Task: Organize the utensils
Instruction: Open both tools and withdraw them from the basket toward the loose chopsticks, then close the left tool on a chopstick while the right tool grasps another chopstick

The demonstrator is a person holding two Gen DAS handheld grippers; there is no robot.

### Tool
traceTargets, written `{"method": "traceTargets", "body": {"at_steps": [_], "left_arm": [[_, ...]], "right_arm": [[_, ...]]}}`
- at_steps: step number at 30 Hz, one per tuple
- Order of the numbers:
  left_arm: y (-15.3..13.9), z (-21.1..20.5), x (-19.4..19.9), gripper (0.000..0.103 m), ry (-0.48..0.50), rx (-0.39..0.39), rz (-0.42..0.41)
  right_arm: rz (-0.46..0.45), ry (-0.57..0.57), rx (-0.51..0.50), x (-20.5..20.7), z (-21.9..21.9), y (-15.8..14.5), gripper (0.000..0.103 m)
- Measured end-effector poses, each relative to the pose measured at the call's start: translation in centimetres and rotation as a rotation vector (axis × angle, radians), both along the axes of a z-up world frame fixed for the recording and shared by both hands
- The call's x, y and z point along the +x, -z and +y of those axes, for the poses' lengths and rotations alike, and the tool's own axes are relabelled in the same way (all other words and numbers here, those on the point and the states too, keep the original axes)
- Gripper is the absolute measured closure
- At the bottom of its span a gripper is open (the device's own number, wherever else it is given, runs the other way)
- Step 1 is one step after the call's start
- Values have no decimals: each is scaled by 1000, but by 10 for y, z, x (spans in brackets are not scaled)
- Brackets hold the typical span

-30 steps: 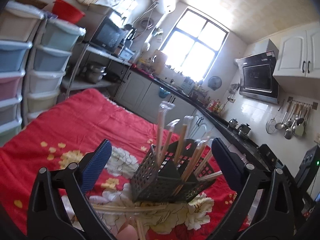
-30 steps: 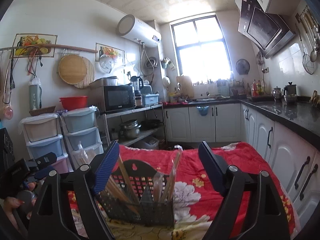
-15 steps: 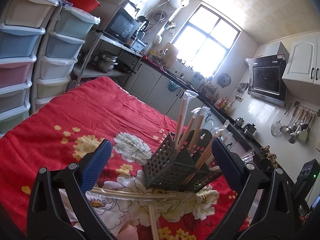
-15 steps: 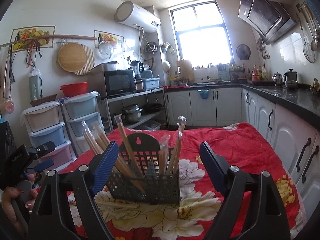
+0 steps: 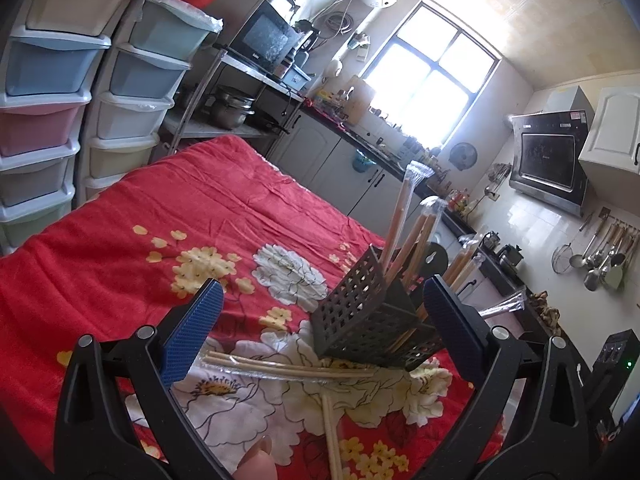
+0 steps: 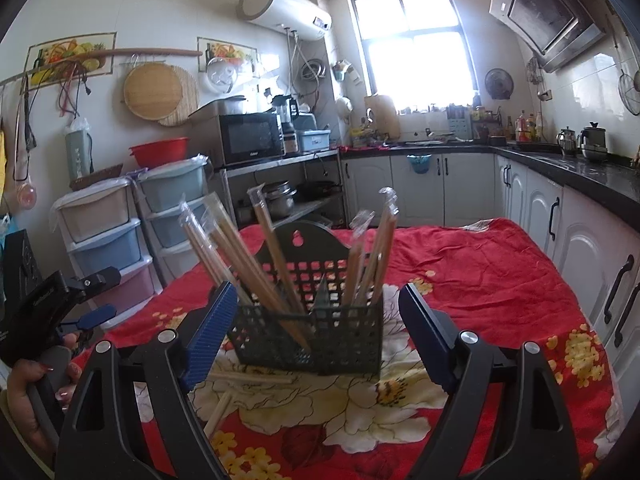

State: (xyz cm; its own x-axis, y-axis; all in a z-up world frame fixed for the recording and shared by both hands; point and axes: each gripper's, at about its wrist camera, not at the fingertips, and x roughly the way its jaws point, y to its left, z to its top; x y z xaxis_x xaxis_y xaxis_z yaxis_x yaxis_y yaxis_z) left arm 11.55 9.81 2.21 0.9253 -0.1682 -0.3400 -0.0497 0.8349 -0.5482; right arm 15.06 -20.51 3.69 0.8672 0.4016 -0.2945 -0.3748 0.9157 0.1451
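Observation:
A black mesh utensil basket (image 5: 360,328) stands on the red floral cloth (image 5: 160,216), holding several plastic-wrapped chopstick pairs (image 5: 400,216). One wrapped pair (image 5: 288,368) lies flat on the cloth in front of the basket, and another (image 5: 330,432) lies nearer to me. My left gripper (image 5: 320,284) hovers open just short of the basket, with nothing between its blue pads. In the right wrist view the basket (image 6: 312,344) sits straight ahead of my right gripper (image 6: 316,292), open and empty. Loose chopsticks (image 6: 248,378) lie beneath it. The left gripper (image 6: 80,308) shows at the left, held by a hand (image 6: 28,392).
Stacked plastic drawers (image 5: 52,92) stand past the table's left side. White cabinets (image 6: 560,248) under a dark counter (image 6: 580,168) run along the right and the back. A shelf with a microwave (image 6: 248,136) and pots stands behind the table.
Both grippers have sunk and tipped toward the table, so more of the cloth and the loose chopsticks is in view. Their jaws stayed open and the basket has not moved.

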Motion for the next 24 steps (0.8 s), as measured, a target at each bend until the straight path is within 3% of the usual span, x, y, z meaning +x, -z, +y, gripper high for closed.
{"method": "traceTargets", "body": {"at_steps": [24], "left_arm": [[46,15,-1,11,-7,46,237]], "right_arm": [[150,-227,-160,-8,75,33,23]]}}
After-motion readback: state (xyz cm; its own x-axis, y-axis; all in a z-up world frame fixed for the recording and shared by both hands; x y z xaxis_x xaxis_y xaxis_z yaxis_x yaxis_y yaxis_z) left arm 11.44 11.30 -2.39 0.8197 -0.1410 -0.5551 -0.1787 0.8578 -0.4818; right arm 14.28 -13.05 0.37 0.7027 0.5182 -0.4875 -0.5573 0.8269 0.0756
